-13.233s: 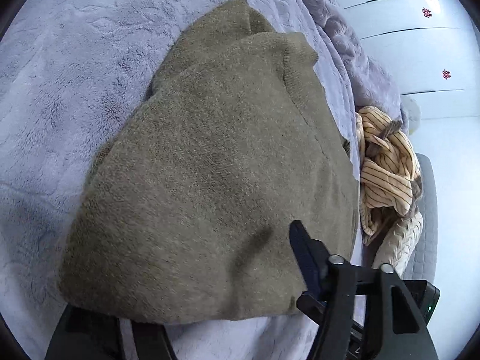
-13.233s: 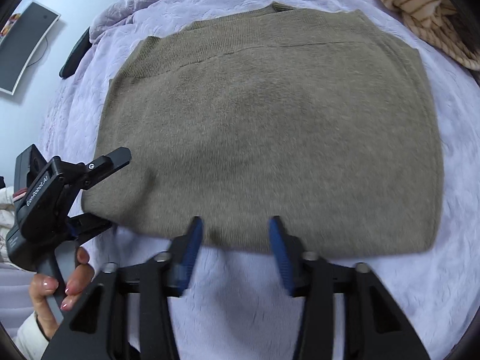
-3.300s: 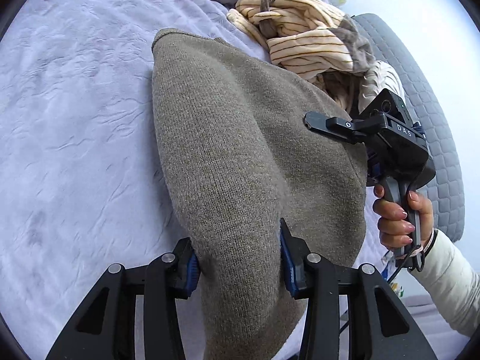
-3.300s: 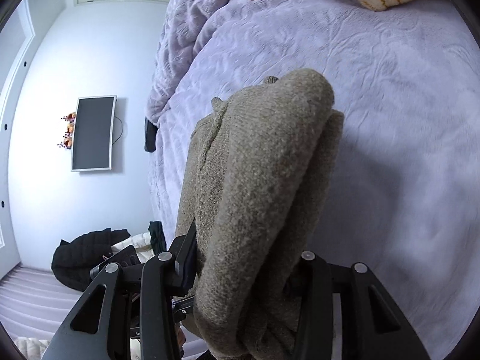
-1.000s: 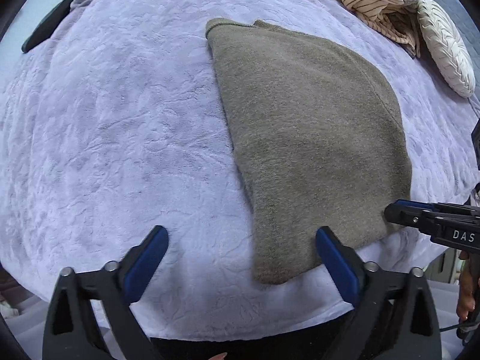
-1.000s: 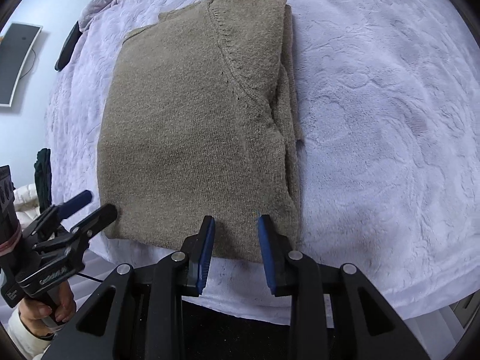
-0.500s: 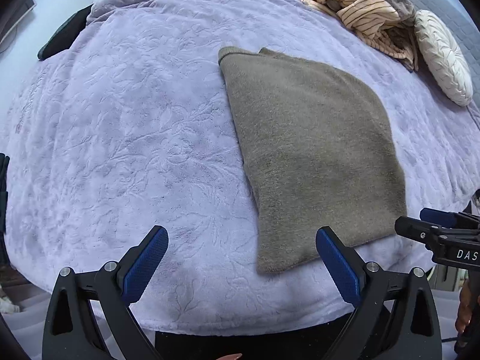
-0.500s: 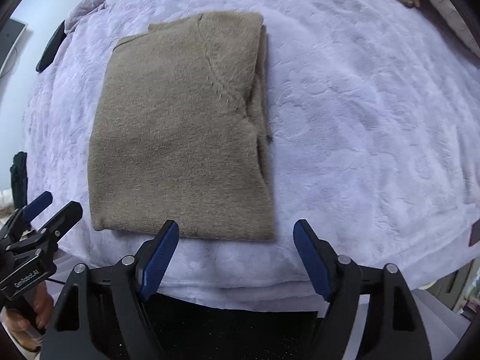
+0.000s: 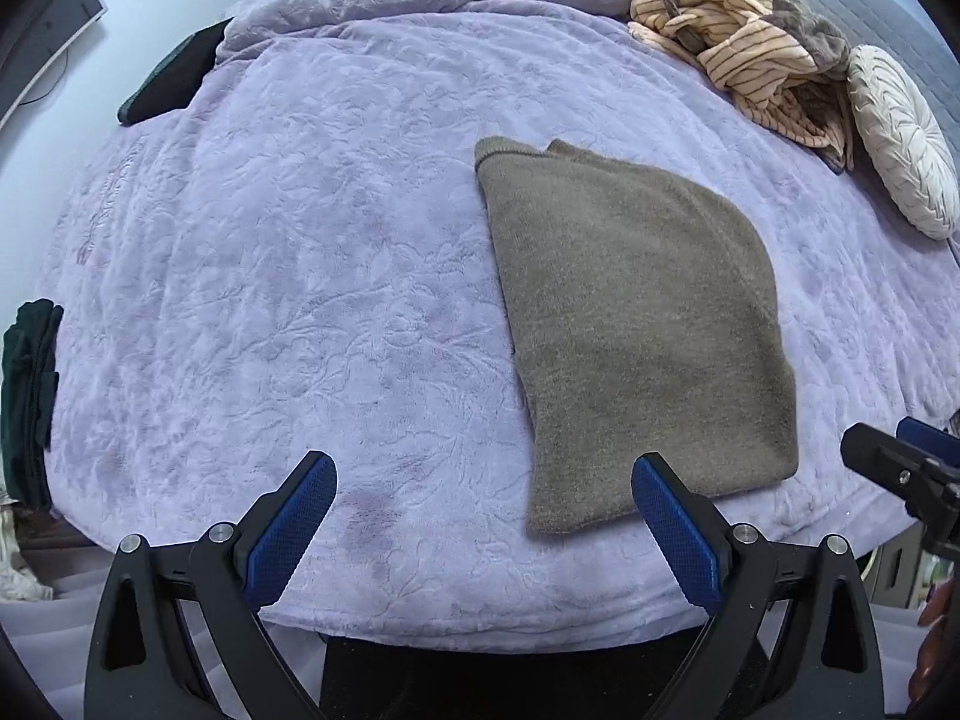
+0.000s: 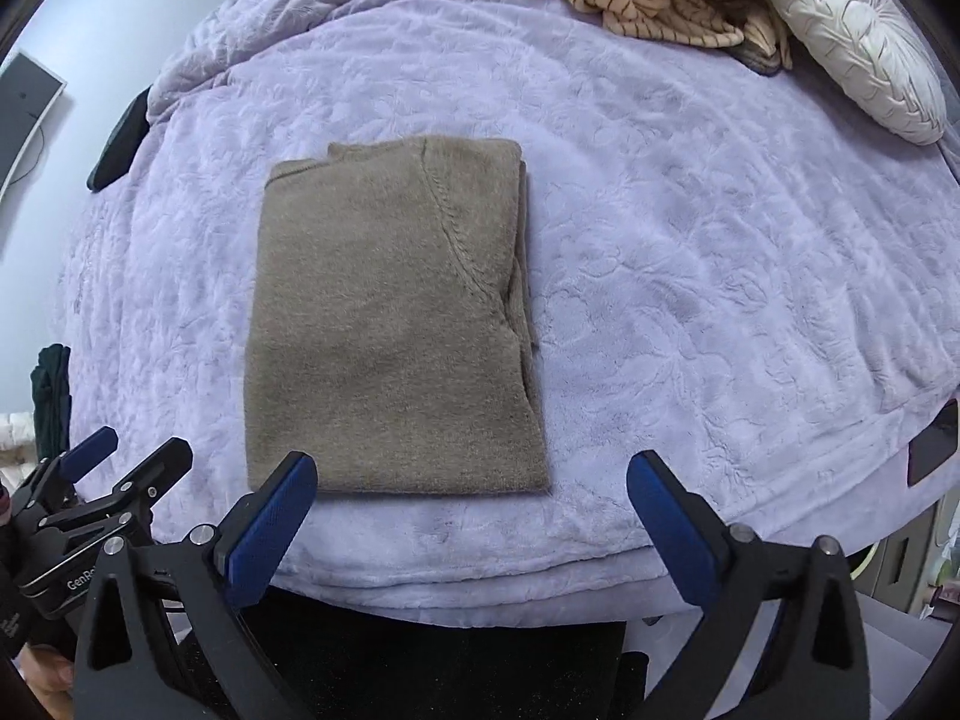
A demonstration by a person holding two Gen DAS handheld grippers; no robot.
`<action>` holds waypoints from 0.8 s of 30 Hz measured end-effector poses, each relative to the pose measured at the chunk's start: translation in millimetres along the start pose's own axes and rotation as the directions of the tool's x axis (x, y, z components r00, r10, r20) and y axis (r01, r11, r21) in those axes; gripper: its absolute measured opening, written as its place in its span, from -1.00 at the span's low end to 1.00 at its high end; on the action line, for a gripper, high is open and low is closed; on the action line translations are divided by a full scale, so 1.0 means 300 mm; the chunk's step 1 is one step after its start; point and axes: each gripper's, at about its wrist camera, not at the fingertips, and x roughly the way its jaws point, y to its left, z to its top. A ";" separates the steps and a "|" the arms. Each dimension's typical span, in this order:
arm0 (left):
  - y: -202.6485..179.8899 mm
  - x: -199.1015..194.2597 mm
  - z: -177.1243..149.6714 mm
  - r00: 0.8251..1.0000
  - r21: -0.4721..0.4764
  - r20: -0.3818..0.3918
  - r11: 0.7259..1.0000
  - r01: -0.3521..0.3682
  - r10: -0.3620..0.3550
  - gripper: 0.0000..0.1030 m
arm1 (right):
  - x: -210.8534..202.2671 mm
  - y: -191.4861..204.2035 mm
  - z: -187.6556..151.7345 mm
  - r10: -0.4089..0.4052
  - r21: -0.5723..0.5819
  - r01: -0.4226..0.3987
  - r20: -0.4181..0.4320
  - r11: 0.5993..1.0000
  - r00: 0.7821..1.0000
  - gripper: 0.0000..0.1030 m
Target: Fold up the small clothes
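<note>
An olive-brown knit sweater (image 9: 636, 330) lies folded into a flat rectangle on the lilac bedspread (image 9: 300, 276); it also shows in the right wrist view (image 10: 390, 330). My left gripper (image 9: 480, 516) is open and empty, held back at the bed's near edge, left of the sweater's near corner. My right gripper (image 10: 474, 516) is open and empty, held off the bed's near edge in front of the sweater. Each gripper shows at the side of the other's view: the right one (image 9: 900, 468), the left one (image 10: 102, 480).
A heap of striped cream clothes (image 9: 744, 60) lies at the far right of the bed, next to a round white cushion (image 9: 900, 144). A dark flat object (image 9: 174, 78) rests at the far left edge. Dark clothes (image 9: 27, 384) hang at the left.
Both grippers have pulled back from the bed and now stand wide open. The right gripper, nearly shut at the sweater's near edge a second ago, has opened. The folded sweater lies still.
</note>
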 end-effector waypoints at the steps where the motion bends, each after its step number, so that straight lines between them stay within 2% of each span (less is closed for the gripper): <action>1: -0.002 -0.007 0.005 1.000 0.003 0.002 1.000 0.002 -0.002 0.93 | -0.014 0.008 0.001 0.000 -0.002 0.000 0.009 1.000 1.000 1.00; 9: -0.022 -0.065 0.038 1.000 0.001 0.025 1.000 0.013 -0.014 0.93 | -0.051 0.044 0.029 -0.032 -0.019 0.032 0.017 0.999 0.999 1.00; 18: -0.081 -0.063 0.075 0.999 -0.015 -0.012 0.999 -0.038 0.038 0.93 | -0.079 0.001 0.101 -0.025 -0.024 0.025 0.011 0.999 1.000 1.00; 24: -0.100 -0.097 0.097 0.998 -0.055 -0.007 0.997 -0.059 0.059 0.93 | -0.109 -0.031 0.124 -0.011 -0.057 0.012 0.005 0.998 1.000 1.00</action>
